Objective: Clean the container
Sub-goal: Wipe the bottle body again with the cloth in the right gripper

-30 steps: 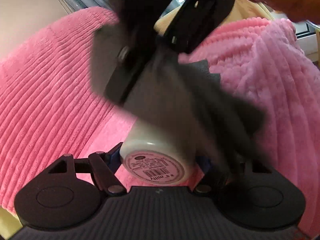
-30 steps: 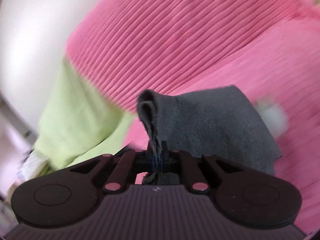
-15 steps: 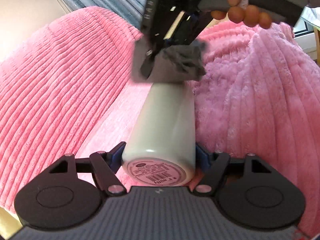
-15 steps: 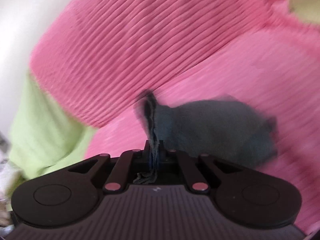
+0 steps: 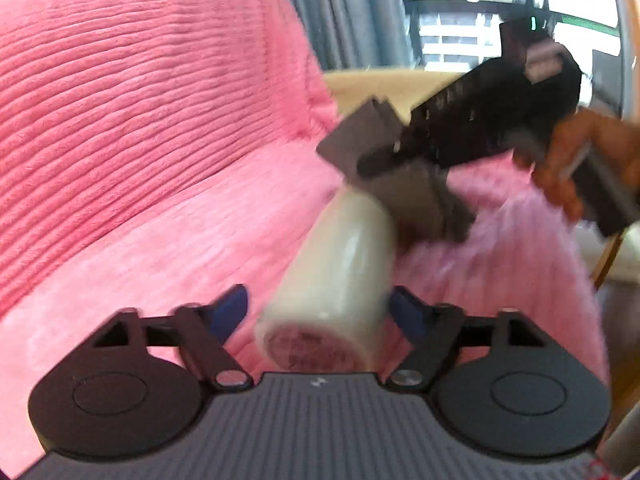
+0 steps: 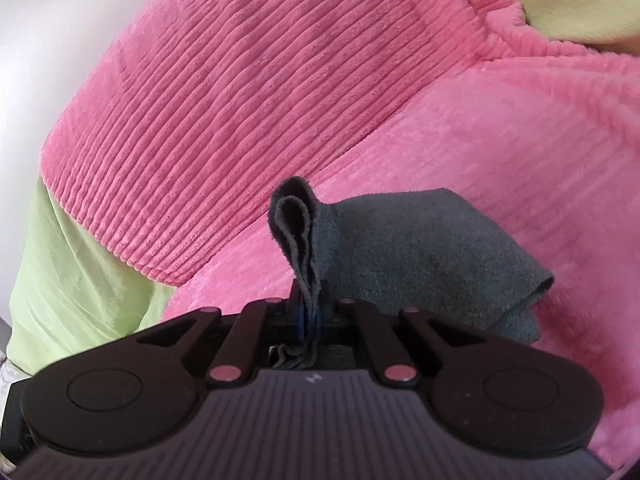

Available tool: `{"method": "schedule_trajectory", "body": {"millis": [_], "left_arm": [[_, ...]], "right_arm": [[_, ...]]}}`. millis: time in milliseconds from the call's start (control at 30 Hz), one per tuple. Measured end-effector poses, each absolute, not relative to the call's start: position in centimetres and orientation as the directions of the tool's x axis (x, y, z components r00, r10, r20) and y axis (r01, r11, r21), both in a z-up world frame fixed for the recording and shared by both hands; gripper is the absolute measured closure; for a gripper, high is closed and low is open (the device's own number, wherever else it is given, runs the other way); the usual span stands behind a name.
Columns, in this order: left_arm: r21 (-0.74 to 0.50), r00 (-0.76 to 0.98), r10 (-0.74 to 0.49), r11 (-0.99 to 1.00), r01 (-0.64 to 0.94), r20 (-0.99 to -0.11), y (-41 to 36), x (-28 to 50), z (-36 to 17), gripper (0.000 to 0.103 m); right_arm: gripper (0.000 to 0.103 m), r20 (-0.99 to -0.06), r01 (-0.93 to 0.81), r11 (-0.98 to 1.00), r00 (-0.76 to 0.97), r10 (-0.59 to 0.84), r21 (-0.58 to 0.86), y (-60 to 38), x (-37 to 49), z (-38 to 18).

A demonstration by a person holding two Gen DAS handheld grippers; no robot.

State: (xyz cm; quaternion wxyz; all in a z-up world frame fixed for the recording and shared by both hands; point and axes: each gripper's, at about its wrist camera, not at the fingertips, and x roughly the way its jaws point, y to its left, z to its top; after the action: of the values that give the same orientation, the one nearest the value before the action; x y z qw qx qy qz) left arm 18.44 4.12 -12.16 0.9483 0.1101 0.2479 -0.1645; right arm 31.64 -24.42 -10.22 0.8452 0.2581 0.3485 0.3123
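A white cylindrical container lies between the fingers of my left gripper, its labelled base toward the camera. The blue pads stand slightly off its sides, and the blur hides whether they touch it. My right gripper is shut on a folded grey cloth. In the left wrist view the right gripper holds the cloth against the container's far end. The container does not show in the right wrist view.
A pink ribbed sofa lies under and behind everything. A pink fluffy blanket is heaped to the right. A light green cushion sits at the sofa's end. A window and grey curtain are behind.
My right gripper and cloth moved from over the container's body out to its far end, then rightward. The left gripper's pads now stand wider around the container, and the left view has swung.
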Motion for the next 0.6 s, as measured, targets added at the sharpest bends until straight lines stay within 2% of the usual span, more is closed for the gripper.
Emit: {"method": "schedule_trajectory", "body": {"millis": [167,367,467,600], "left_arm": [[0.246,0.835,-0.218,0.891,0.382,-0.505,2.6,17.8,-12.7,0.033],[0.239,0.834,-0.207,0.898,0.369,-0.511,3.0,18.1,-12.5,0.027],[0.214,0.813,-0.227,0.895,0.391,-0.536,3.2,18.3,-12.7,0.027],[0.263,0.808,-0.199,0.879,0.398,-0.555,2.2,18.9,-13.6,0.030]], "right_arm": [[0.100,-0.468,-0.339,0.706,0.562,0.682,0.622,-24.7,29.9,-9.5],[0.099,-0.489,-0.365,0.719,0.547,0.680,0.592,-23.8,29.2,-9.1],[0.099,-0.488,-0.359,0.717,0.547,0.681,0.598,-23.7,29.2,-9.1],[0.098,-0.496,-0.374,0.720,0.538,0.682,0.585,-23.2,28.7,-8.3]]}}
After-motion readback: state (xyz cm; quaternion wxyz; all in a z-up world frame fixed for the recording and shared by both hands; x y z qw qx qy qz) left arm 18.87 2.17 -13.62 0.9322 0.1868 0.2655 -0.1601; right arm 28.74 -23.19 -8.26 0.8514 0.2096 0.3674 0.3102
